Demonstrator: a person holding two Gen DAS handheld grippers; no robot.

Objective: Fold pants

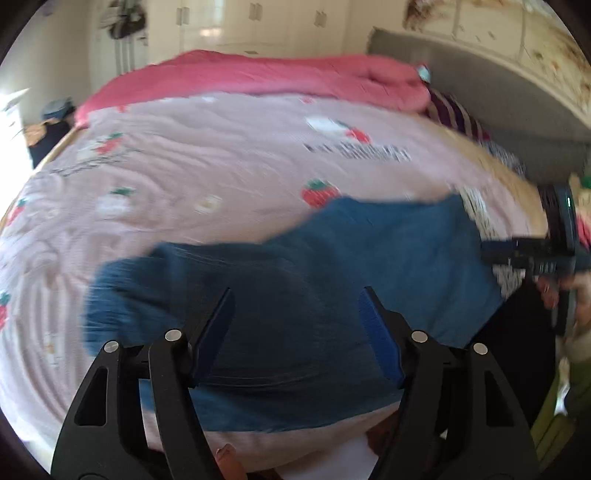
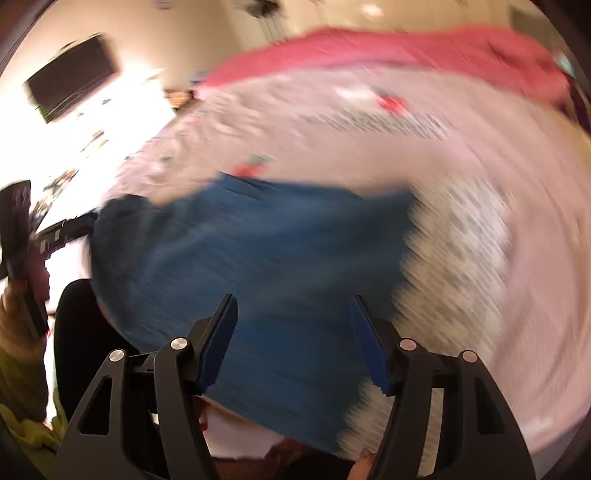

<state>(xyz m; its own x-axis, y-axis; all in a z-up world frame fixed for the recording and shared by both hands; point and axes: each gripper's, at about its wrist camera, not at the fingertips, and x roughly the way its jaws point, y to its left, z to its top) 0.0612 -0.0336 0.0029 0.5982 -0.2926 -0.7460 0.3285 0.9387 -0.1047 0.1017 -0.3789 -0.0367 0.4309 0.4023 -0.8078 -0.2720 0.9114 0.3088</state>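
Blue pants (image 1: pixel 332 251) lie folded in a thick bundle on the pink strawberry-print bedsheet (image 1: pixel 221 158), near the bed's front edge. My left gripper (image 1: pixel 297 295) hovers over the bundle's near part, open, with nothing between its blue pads. At the right edge of that view the right gripper (image 1: pixel 528 254) is beside the bundle's right end. The right wrist view is heavily blurred; it shows the same pants (image 2: pixel 258 251) under my right gripper (image 2: pixel 291 301), which is open and holds nothing. The left gripper (image 2: pixel 55 232) shows at that view's left edge.
A rolled pink-red quilt (image 1: pixel 258 74) lies along the bed's far side, with a striped pillow (image 1: pixel 454 114) against the grey headboard (image 1: pixel 480 85). White wardrobe doors (image 1: pixel 258 22) stand beyond. A person's dark clothing (image 2: pixel 81 332) is at the bed's near edge.
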